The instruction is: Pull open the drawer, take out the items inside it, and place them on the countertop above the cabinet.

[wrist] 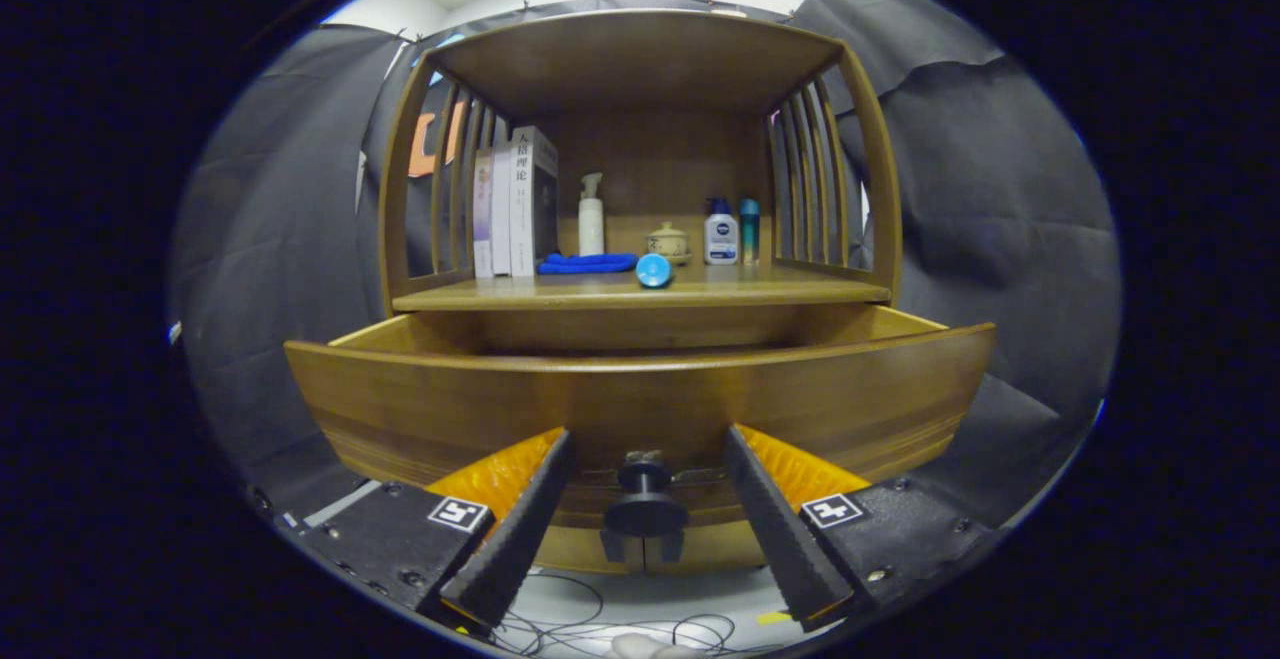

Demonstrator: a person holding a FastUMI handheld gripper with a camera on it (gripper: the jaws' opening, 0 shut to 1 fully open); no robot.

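Drawer (640, 409) is pulled out of the cabinet (640, 69), its front panel close to the camera; the opening step looks done or nearly done, judging from the gap between the drawer front and the shelf edge. Gripper (645, 449) is spread wide, fingers either side of the dark round knob (645, 499) and not touching it, so nothing is pinched. Drawer interior is hidden behind the front panel from this low angle, so cannot tell what items are inside or how many. Take-out and placing steps probably all remain, though I can't say whether any of the things on top came from the drawer. Tabletop (780, 289) above the drawer is wood, same tone as the cabinet, under a slatted hutch with a roof. On it: upright books (515, 201) at the left, a white spray bottle (591, 214), a folded blue cloth (587, 263), a blue round object (653, 270) near the front edge, a small lidded pot (667, 241), a white pump bottle (720, 232) and a teal bottle (749, 230) at the right. Free wood at the front right for placing. Black cloth walls the booth around the cabinet; light floor with loose cables (590, 629) below the gripper.
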